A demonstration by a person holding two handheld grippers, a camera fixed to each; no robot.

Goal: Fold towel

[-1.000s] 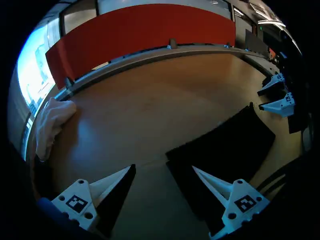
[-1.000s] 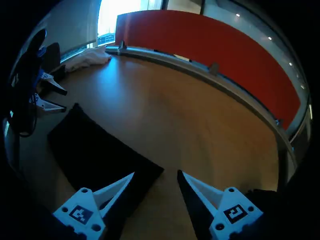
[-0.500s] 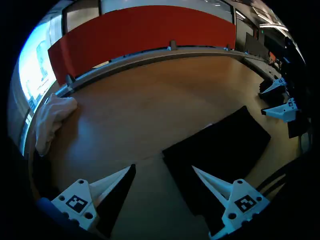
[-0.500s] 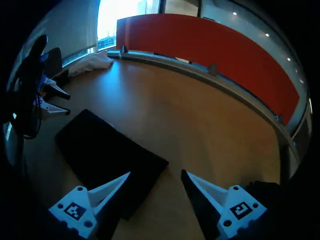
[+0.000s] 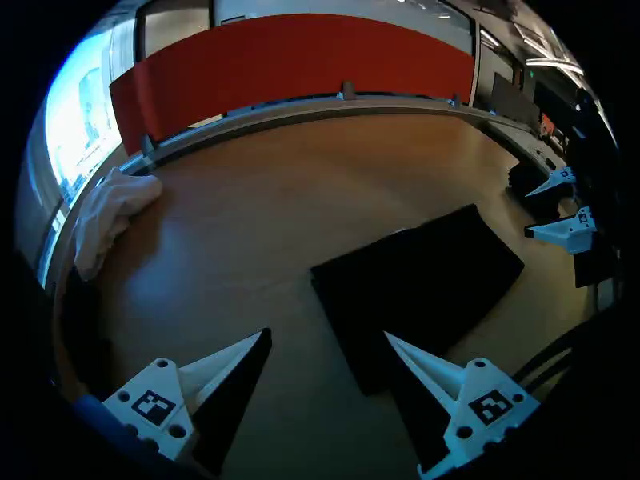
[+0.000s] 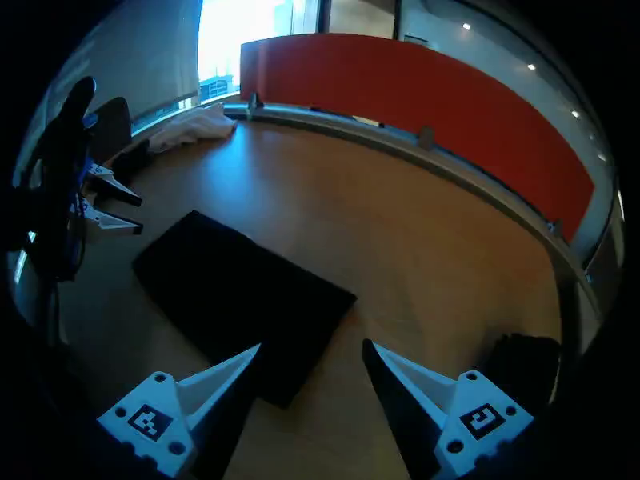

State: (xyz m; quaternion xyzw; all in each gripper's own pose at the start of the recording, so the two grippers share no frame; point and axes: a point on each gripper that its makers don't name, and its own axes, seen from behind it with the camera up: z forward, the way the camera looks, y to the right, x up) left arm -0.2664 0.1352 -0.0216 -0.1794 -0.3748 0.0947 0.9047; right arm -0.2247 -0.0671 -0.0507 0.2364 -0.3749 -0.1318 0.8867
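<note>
The black towel lies flat on the wooden table, right between my two hands. From my left gripper it is just ahead and a bit to the right. From my right gripper it is just ahead and a bit to the left. Its long way runs across from one hand toward the other, so each hand has a short end close by, and I think neither hand is much nearer. Both sets of fingers are spread wide and hold nothing. They hang near the towel's near edge, and I can't tell if they touch it. The towel looks dark, smooth and thick, like it has a fold in it already, with neat straight edges. A white cloth sits bunched up far off at the left edge of the table.
</note>
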